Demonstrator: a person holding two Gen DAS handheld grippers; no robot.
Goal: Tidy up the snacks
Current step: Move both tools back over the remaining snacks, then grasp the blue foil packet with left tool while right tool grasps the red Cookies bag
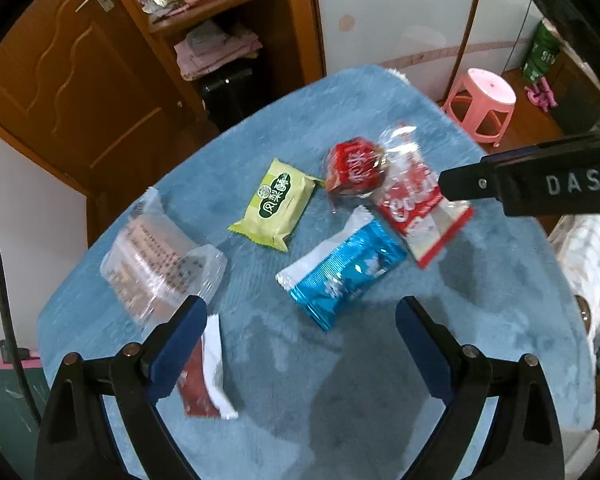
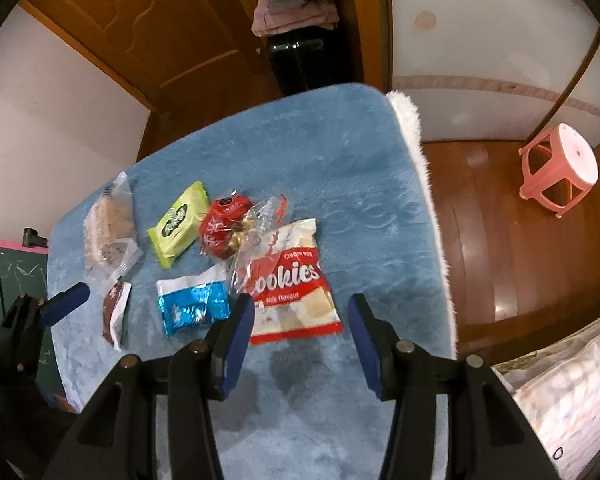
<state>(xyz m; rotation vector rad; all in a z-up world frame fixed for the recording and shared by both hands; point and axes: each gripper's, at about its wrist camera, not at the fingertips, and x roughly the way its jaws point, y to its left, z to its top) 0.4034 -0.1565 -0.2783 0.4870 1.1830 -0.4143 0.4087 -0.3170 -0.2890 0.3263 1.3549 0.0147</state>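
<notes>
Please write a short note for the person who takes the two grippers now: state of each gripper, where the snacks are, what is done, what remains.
Left gripper: open, empty, above the near part of the blue mat.
Right gripper: open, empty, just in front of the cookies bag.
Snacks, all loose on the mat: clear cracker pack far left, dark red sachet near the left fingers, green pack, red round snack, blue foil pack, cookies bag at right.
Done: nothing looks sorted yet.
Left: pick up and arrange all six; no container is in view.
</notes>
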